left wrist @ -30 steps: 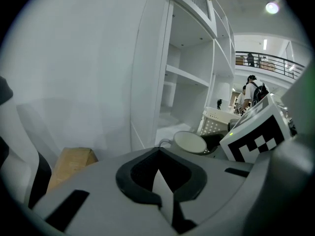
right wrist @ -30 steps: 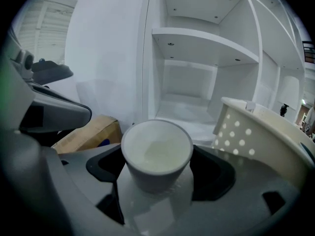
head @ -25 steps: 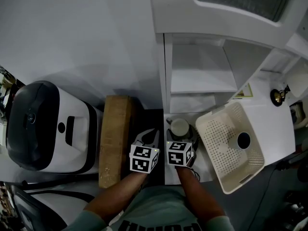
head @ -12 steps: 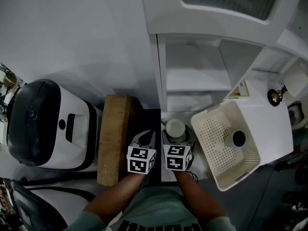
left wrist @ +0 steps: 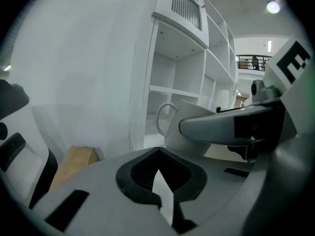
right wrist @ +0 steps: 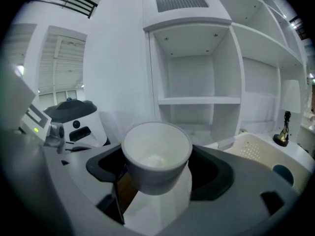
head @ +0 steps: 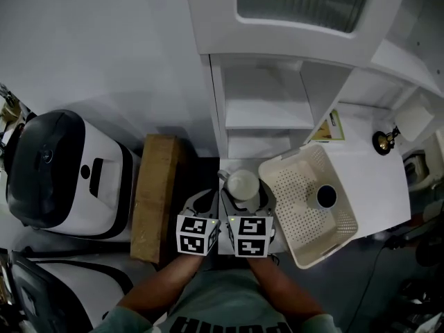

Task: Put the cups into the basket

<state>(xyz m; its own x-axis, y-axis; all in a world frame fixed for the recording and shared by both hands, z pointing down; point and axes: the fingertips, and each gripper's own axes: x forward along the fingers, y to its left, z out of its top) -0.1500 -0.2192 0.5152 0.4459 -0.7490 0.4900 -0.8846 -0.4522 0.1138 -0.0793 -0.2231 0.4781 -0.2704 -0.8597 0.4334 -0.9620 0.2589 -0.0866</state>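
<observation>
Your right claw (right wrist: pixel 158 151) pinches a white cup (head: pixel 243 184) over the white bench (head: pixel 378 179) below the shelves (head: pixel 260 109), left claw (left wrist: pixel 157 154) pressed together.

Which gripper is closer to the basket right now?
Right. The right gripper, holding the white cup, sits just left of the basket; the left gripper is farther left, beyond it.

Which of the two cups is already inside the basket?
The cup with the dark inside, standing upright in the cream basket. The white cup is outside it, gripped in the right claw.
</observation>
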